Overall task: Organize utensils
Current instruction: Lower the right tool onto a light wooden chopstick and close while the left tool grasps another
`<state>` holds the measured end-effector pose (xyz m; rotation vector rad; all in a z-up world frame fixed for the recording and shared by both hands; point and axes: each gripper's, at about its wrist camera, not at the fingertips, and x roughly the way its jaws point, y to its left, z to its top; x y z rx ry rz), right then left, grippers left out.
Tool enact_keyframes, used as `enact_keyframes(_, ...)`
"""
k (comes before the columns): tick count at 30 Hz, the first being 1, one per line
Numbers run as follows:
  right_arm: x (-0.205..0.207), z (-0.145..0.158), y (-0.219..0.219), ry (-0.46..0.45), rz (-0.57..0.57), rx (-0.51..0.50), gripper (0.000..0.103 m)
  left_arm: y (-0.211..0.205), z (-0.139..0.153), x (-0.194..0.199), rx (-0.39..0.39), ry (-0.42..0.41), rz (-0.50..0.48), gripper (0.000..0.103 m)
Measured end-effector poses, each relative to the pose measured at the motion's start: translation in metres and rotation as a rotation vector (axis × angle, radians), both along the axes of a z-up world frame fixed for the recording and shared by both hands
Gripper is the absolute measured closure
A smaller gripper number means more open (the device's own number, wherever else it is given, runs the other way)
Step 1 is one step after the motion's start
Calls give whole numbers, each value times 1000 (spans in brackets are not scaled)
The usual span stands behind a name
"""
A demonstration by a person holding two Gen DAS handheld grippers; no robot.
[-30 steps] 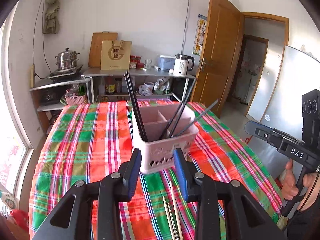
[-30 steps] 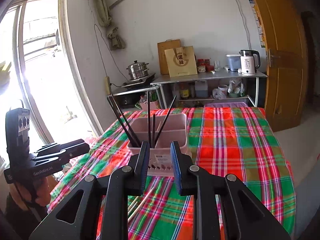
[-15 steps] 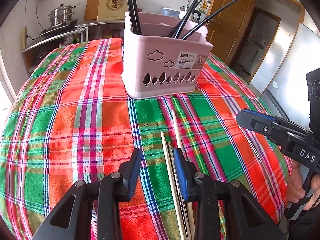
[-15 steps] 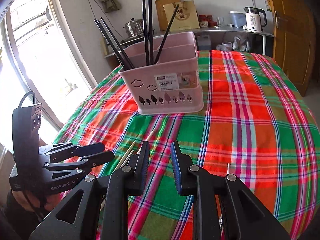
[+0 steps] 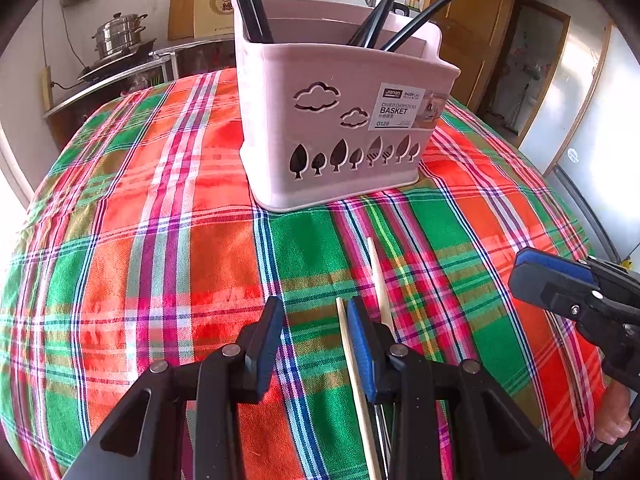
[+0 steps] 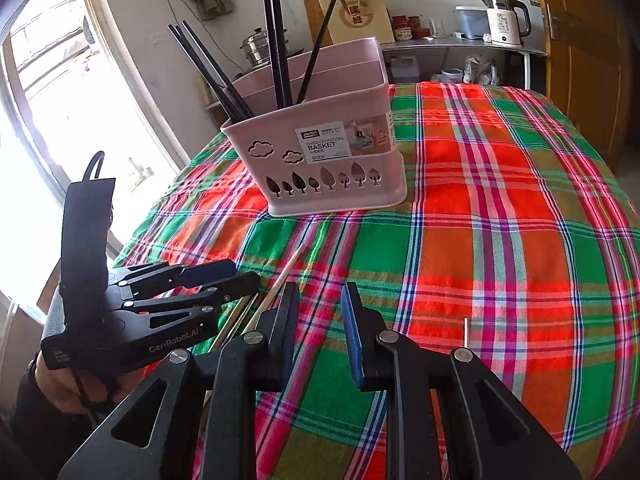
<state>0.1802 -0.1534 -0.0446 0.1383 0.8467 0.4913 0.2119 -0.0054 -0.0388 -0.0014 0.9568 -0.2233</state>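
Wooden chopsticks (image 5: 378,280) are close now: I dropped my left gripper (image 5: 316,344) and right gripper (image 6: 320,332) down, both half-open, holding nothing.

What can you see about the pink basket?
The pink basket looks like plastic, with cloud and tree cut-outs and a "BASKET" label on its front wall. It stands upright on the plaid tablecloth. Black chopsticks lean inside its compartments. Neither gripper touches it.

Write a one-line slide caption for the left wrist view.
Left gripper open above pale chopsticks lying on plaid tablecloth, before pink basket holding black chopsticks.
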Motion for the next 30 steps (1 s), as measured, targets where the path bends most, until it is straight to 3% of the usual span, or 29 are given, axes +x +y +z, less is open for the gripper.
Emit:
enact_keyframes(7, 4, -6, 8, 13, 14, -7, 81, 19, 0, -5, 2, -20, 21, 67)
enact_keyframes(10, 4, -8, 13, 20, 23, -11, 81, 27, -1, -6, 66, -19, 54, 67)
enact_keyframes(13, 6, -9, 21, 26, 39, -24, 81, 37, 0, -8, 61, -10, 69, 67)
enact_keyframes(18, 12, -12, 36, 36, 64, -34, 81, 48, 10, -21, -46, -5, 69, 67)
enact_keyframes(30, 34, -33, 78, 72, 84, -136, 81, 60, 16, -34, -89, -12, 84, 68)
